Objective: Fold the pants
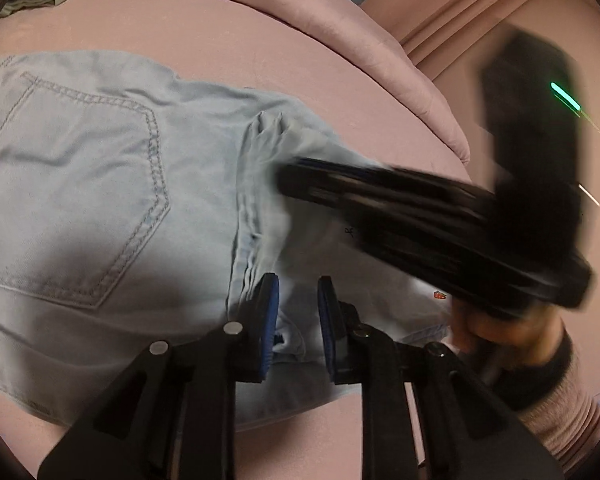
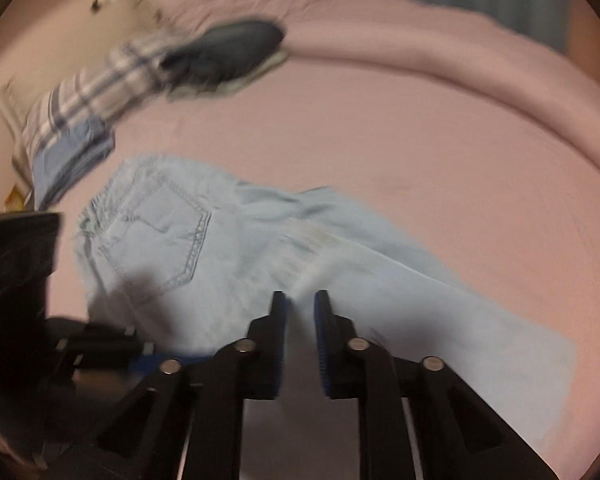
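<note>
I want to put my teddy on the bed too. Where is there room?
The bare pink bedsheet between the light blue denim pants and the rolled pink blanket is free. It is crowded at the far corner, where the striped folded clothes and the dark garment lie, and near the pants, where both tools work.

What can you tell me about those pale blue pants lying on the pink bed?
The pants are light blue, denim-like cloth, spread mostly flat on the pink sheet with the seat side up, so a stitched back pocket shows. A thick seam bunches beside it. One leg runs off to the side. The left gripper pinches a fold near the seam; the right gripper has cloth between its fingers, though blur hides whether they press it.
</note>
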`<state>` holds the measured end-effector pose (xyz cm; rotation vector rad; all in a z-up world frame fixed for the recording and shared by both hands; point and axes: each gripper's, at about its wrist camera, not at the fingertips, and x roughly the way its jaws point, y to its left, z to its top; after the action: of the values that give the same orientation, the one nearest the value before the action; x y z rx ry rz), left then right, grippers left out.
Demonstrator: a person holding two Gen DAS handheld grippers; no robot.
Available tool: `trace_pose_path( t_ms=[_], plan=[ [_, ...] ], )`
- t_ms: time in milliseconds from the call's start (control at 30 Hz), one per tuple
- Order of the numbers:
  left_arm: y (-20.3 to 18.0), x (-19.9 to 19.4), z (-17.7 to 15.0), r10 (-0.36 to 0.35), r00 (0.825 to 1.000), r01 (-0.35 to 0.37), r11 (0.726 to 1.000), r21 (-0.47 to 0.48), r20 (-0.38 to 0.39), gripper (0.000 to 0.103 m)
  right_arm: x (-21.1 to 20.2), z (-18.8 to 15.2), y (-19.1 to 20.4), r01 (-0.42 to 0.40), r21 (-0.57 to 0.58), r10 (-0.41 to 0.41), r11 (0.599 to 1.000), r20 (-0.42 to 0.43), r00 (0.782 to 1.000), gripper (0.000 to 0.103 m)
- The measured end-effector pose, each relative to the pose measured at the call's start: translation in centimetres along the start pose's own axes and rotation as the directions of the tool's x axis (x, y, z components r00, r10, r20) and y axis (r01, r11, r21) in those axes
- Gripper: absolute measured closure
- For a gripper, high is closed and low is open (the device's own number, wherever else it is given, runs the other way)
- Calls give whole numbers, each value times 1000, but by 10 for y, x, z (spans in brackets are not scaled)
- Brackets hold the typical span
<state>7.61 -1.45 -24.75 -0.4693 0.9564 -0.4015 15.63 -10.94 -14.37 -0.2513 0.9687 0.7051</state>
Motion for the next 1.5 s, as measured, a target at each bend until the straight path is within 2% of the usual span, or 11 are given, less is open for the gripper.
trace_pose_path(
  t_ms=[200,300,400,567,700,800,1000,1033,1133,1200,1500],
  plan=[
    [-7,4,0,9,1000,-9,1000,10,14,84,14,9,-14,-65,103,67,993,-14,998,97],
    [-6,4,-5,15,1000,-15,1000,14,15,83,11,1,-42,-222,324,206,920,84,975,97],
    [-8,8,-7,20,1000,-20,1000,15,12,83,-18,-13,-52,-228,380,171,896,179,969,97],
    [-17,18,0,28,1000,-28,1000,3,7,83,-71,-50,-34,42,218,-68,975,114,991,97],
    [-14,17,3,28,1000,-28,1000,-3,10,83,-75,-109,-31,245,110,-241,963,-54,969,97],
    [-14,15,3,25,1000,-25,1000,-1,7,83,-90,-145,-25,288,45,-286,957,-38,957,96],
    [-18,15,8,41,999,-41,999,12,-4,83,-127,-156,-38,292,168,-287,942,-53,956,95],
    [-19,13,8,47,999,-47,999,11,-1,77,-132,-152,-37,273,174,-273,946,-26,962,94],
    [-23,-1,7,122,992,-123,992,23,45,27,-133,-135,-29,195,178,-209,964,63,976,86],
    [-25,-13,5,167,982,-171,984,45,86,26,-126,-118,-28,194,166,-211,967,90,973,71],
    [-7,-46,-4,393,908,-406,911,74,145,26,-50,-67,-16,167,203,-182,965,57,982,70]
  ],
)
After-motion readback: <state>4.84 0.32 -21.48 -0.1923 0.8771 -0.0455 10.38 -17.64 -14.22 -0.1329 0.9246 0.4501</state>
